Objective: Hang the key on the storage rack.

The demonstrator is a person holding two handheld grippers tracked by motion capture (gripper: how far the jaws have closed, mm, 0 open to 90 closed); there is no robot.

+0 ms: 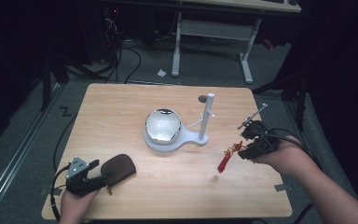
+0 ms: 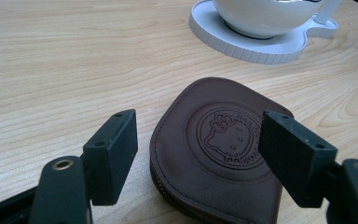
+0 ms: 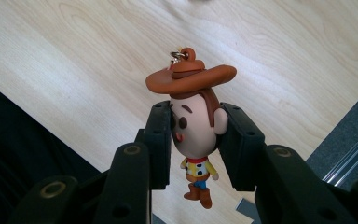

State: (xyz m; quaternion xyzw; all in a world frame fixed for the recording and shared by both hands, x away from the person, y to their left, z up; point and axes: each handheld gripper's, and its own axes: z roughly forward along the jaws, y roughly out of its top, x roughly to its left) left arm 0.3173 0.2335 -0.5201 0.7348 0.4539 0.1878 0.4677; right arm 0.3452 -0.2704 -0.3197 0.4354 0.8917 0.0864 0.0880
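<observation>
On the light wooden table (image 1: 121, 102), near its front left corner, my left tool (image 2: 198, 149) stands wide over the brown embossed leather pouch (image 2: 214, 154), ready to grip. By the right edge, my right tool (image 3: 193, 140) clamps the small cowboy figurine keychain (image 3: 193, 126) aloft; its ring is barely visible.

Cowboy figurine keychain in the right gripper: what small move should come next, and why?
Probably carry the cowboy figurine keychain toward the white stand's post and its pegs. The right gripper is shut on its head, lifted clear of the wooden table, while the left gripper sits open around the brown leather pouch.
</observation>
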